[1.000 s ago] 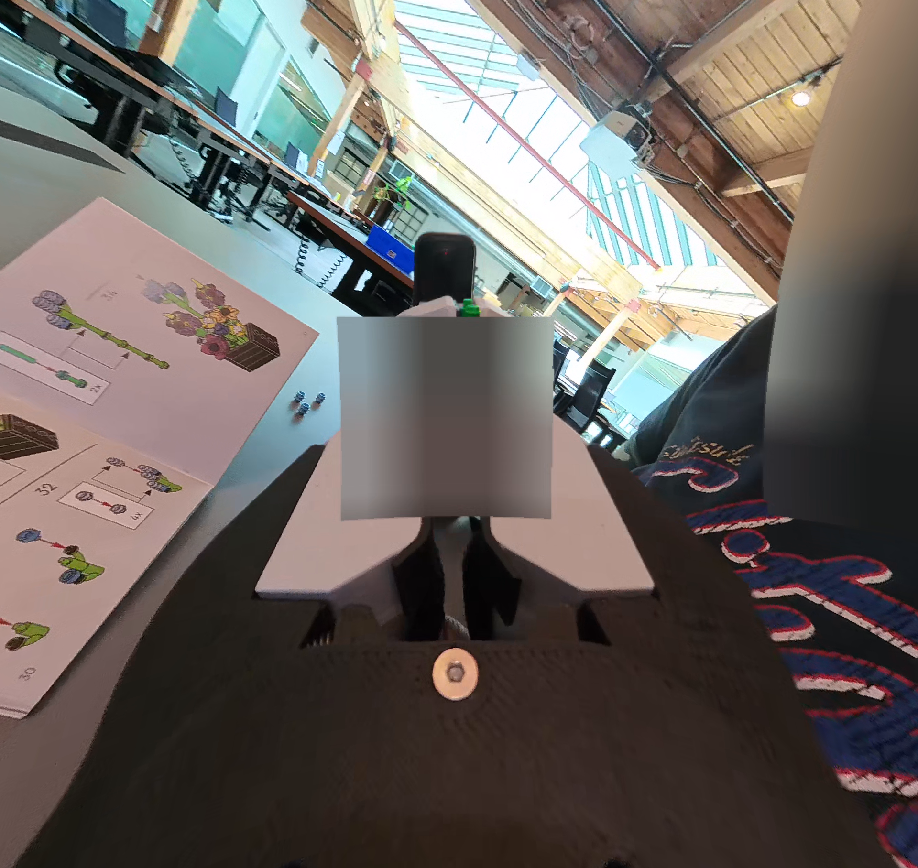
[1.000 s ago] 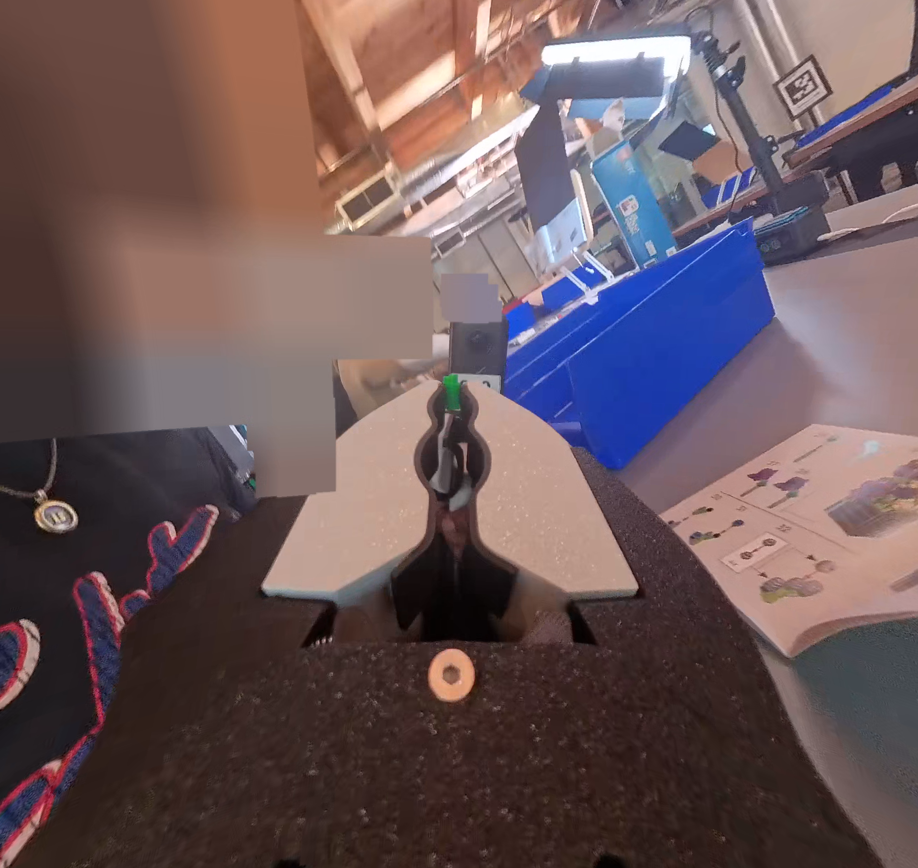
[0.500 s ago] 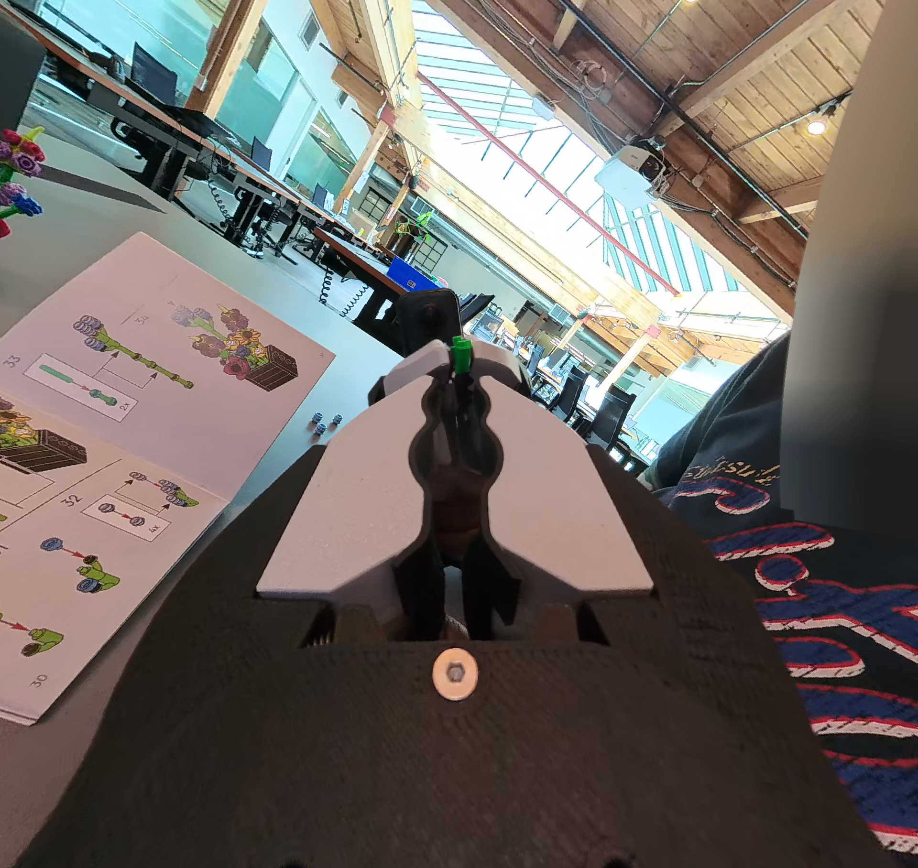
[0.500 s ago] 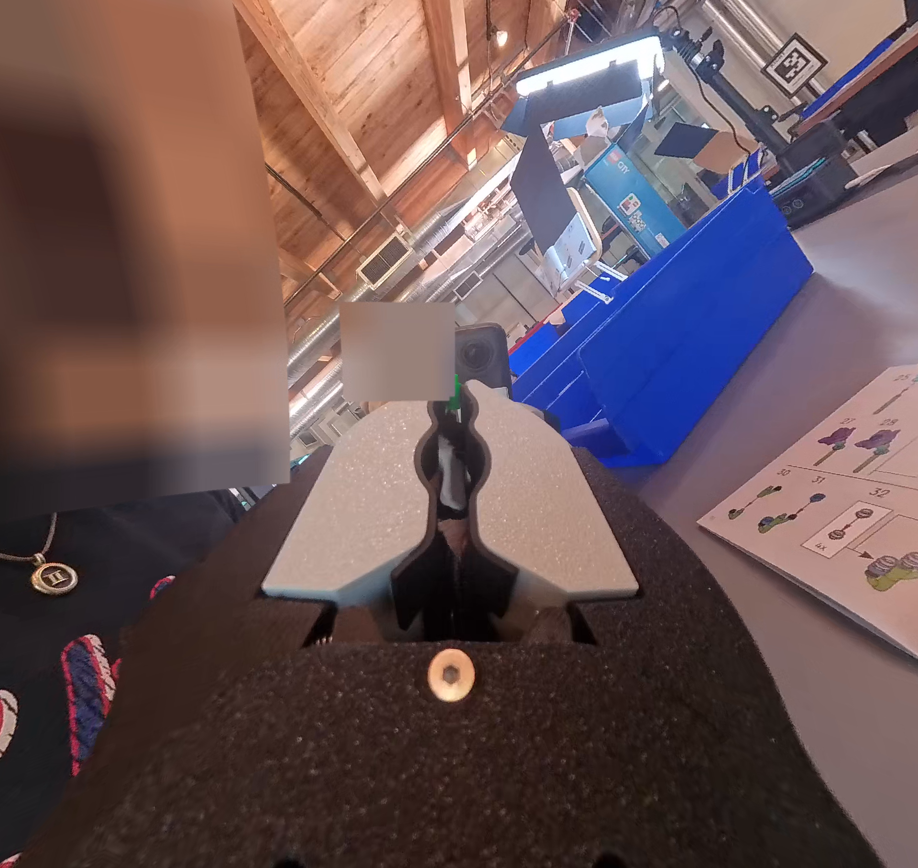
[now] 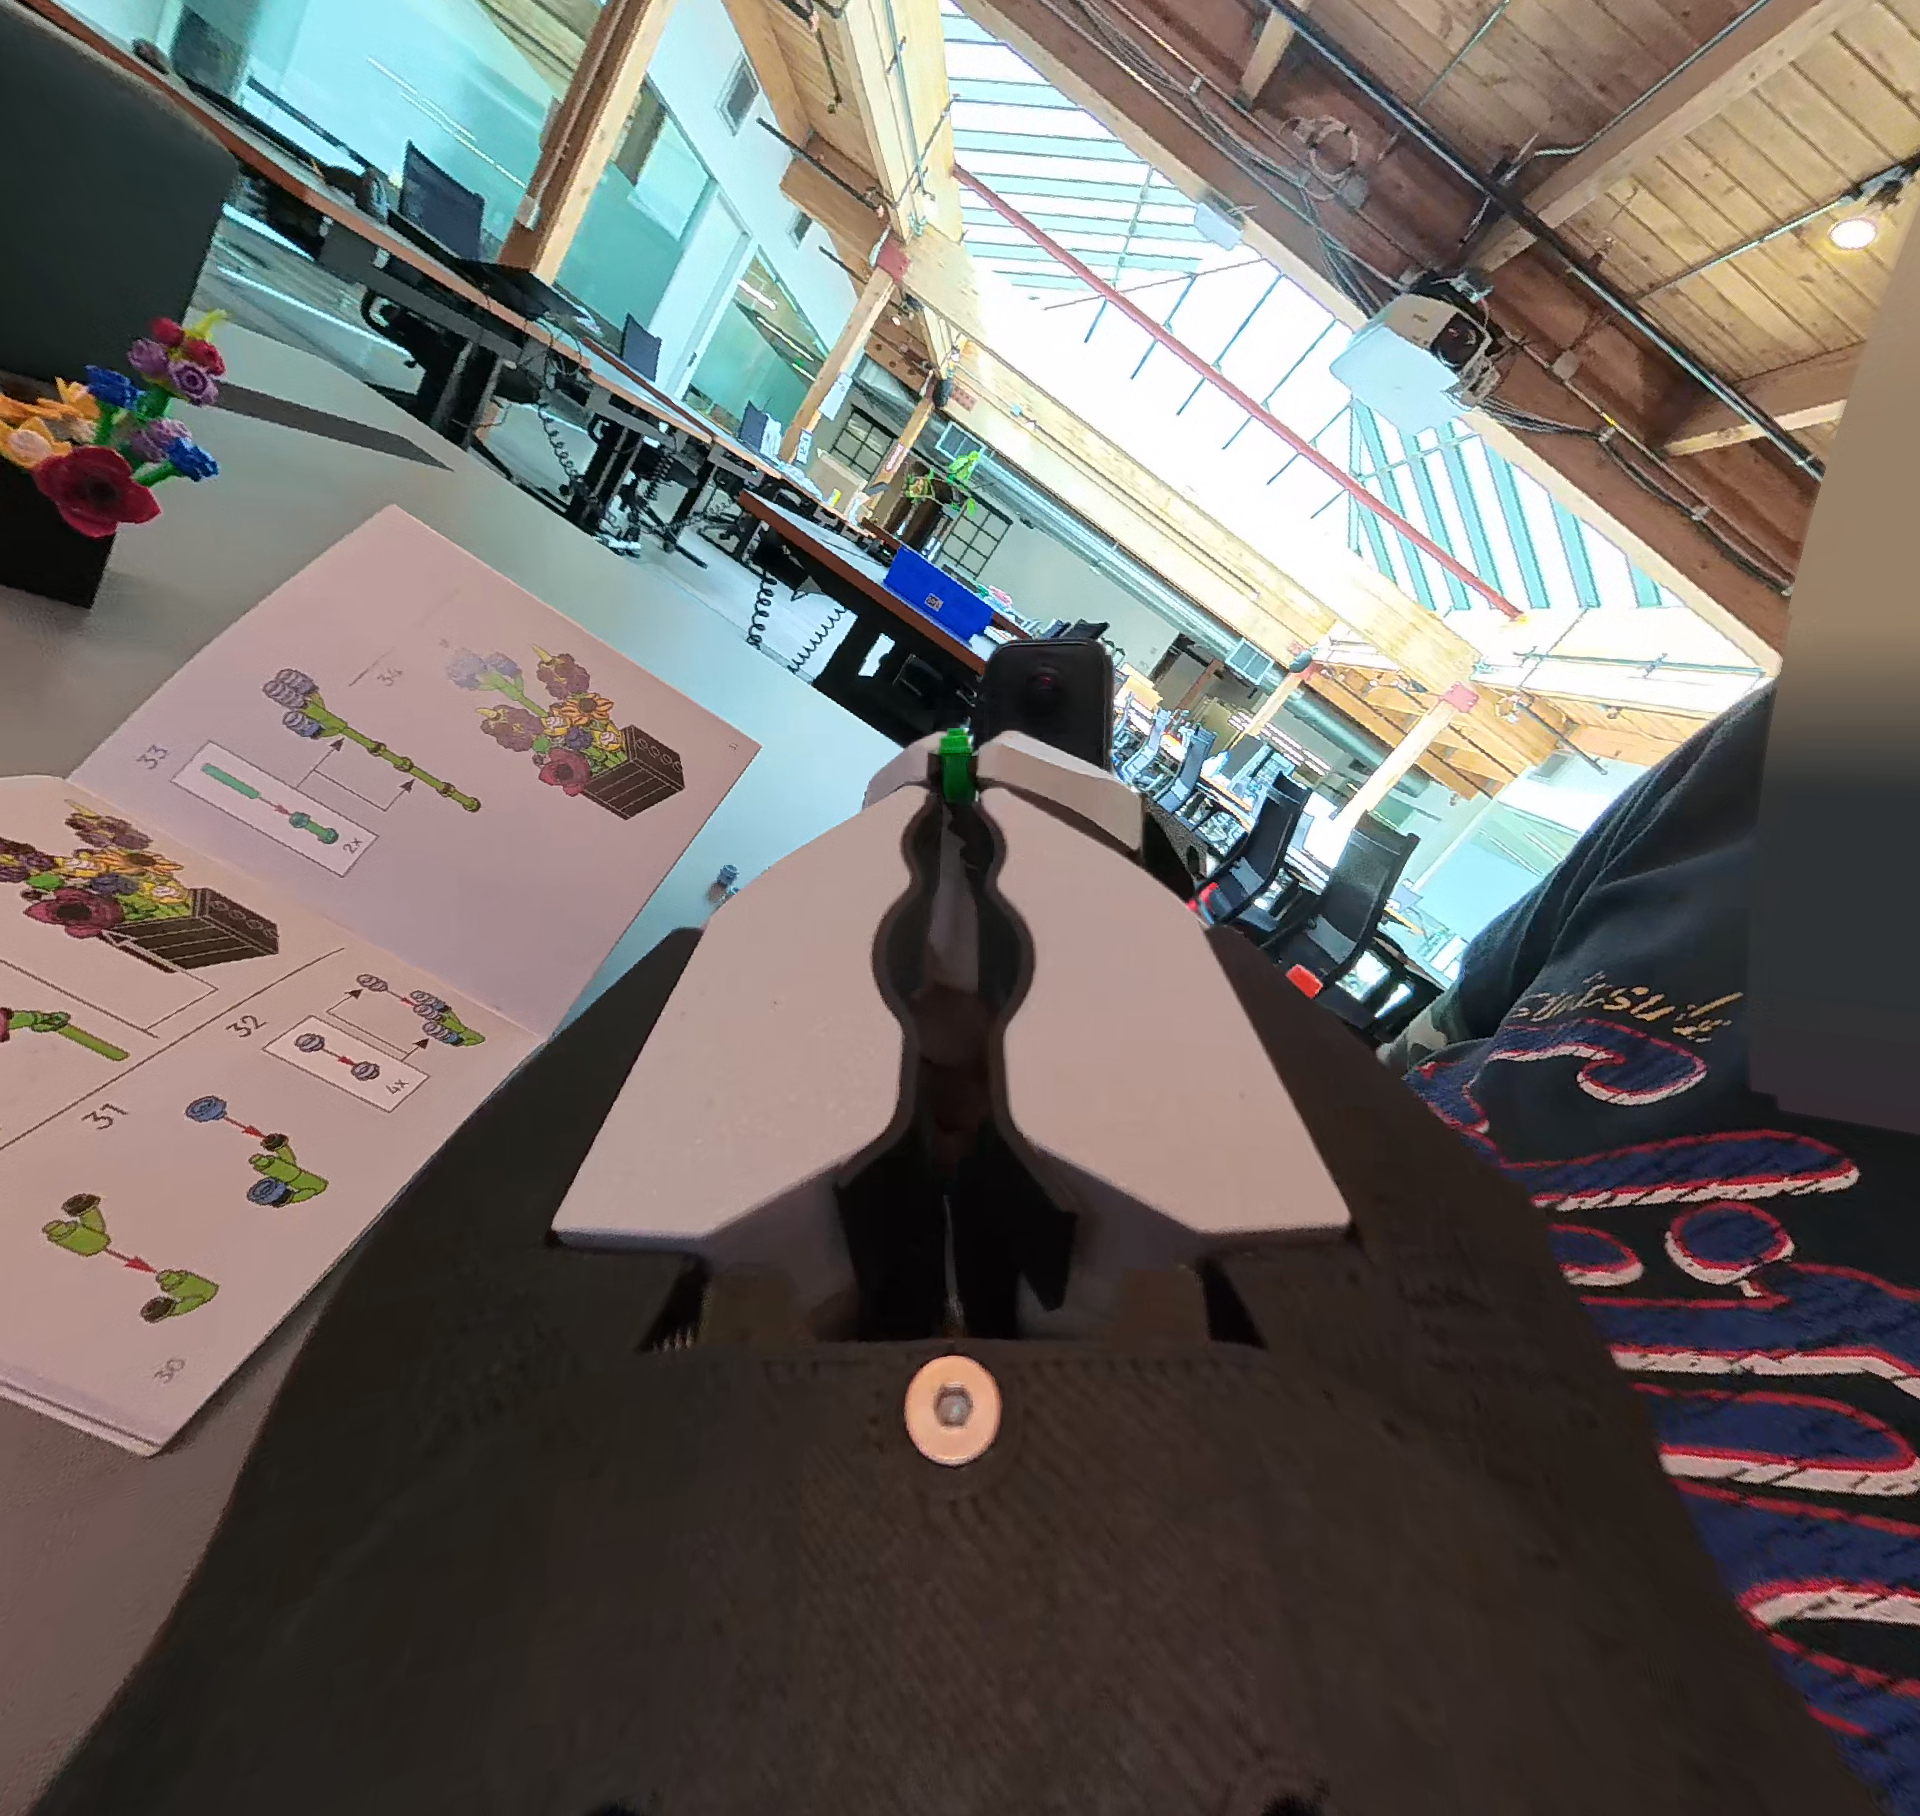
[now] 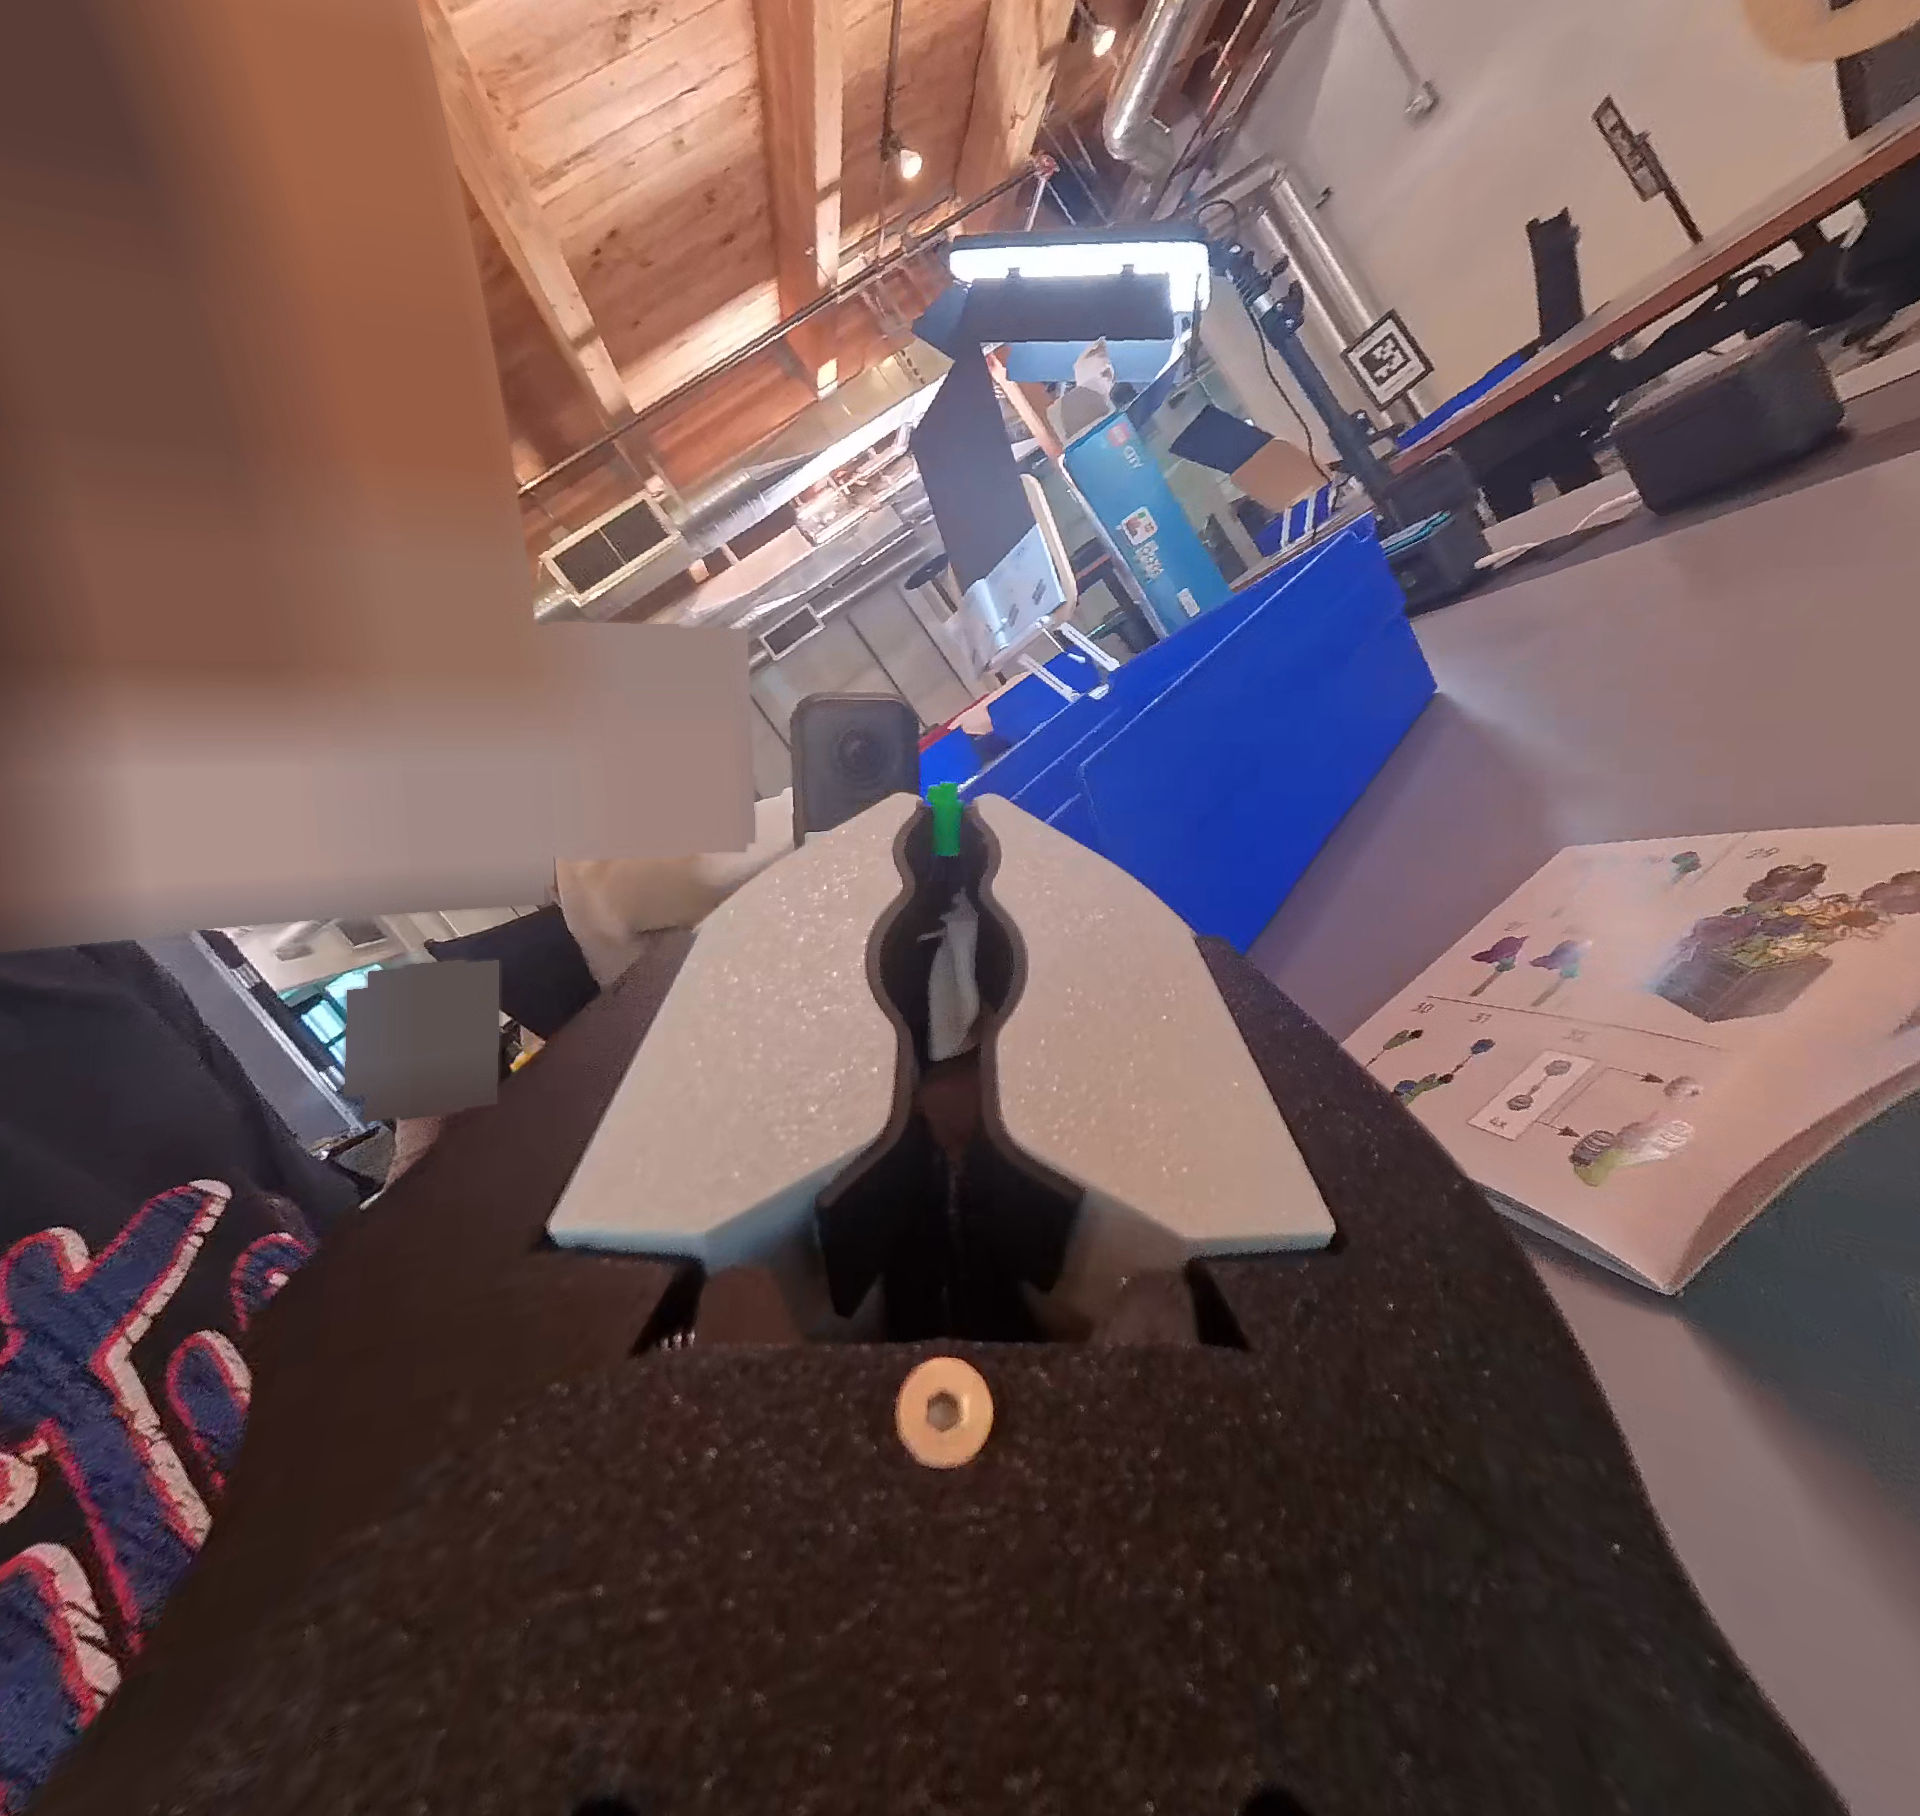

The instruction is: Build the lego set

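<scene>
flower-box model of plastic bricks (image 5: 73, 478) looks mostly built; left gripper (image 5: 951, 779) and right gripper (image 6: 943, 821), tips facing, both pinch one small green stem piece (image 5: 953, 758), not yet planted.

Blue bins (image 6: 1236, 717) sit near what looks like a light panel (image 6: 1075, 283).

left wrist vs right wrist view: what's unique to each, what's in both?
Left wrist view only: the flower bouquet model on the table's far left, small loose blue pieces beside the booklet, the skylight.

Right wrist view only: blue bins, a light panel on a stand, a pale blue box behind the bins.

Both: the open instruction booklet, a green lego stem piece pinched at each gripper's tips, left gripper, right gripper, each facing the other gripper's camera.
</scene>
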`<state>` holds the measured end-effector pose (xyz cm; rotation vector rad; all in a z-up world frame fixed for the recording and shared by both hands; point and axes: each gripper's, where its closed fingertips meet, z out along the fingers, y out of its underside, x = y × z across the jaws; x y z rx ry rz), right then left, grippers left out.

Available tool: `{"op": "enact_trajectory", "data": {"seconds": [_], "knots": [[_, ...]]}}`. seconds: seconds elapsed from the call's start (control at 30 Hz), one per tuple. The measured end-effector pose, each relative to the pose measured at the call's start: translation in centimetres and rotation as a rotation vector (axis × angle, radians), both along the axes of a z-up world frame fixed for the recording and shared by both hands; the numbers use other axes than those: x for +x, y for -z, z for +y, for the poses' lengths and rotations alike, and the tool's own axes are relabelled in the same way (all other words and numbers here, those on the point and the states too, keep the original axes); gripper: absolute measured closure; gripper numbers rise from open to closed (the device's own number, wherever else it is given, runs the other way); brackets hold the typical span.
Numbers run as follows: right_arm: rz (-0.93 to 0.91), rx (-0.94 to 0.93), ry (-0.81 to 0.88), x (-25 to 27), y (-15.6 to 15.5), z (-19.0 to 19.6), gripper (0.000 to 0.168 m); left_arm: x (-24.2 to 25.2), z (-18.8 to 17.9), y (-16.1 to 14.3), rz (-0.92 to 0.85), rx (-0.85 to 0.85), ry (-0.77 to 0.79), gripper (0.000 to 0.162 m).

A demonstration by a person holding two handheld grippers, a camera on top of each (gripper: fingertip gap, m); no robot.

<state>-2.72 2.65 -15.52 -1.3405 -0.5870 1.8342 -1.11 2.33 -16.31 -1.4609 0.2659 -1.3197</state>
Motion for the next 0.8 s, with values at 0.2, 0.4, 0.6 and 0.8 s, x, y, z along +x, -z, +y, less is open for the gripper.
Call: {"op": "enact_trajectory", "data": {"seconds": [0.2,0.4,0.6,0.8], "knots": [[0.006,-0.012,-0.013,0.15,-0.11,-0.32,0.163,0.10,-0.26,-0.10,0.005,0.021,0.007,0.157],[0.014,-0.020,-0.035,0.39,-0.22,-0.55,0.163,0.10,-0.53,-0.31,-0.010,0.033,0.026,0.158],[0.019,-0.025,-0.040,0.34,-0.24,-0.48,0.163,-0.06,-0.48,-0.40,-0.030,0.027,0.031,0.158],[0.032,-0.045,-0.038,0.28,-0.17,-0.30,0.163,-0.24,-0.16,-0.27,-0.032,0.007,0.013,0.152]]}}
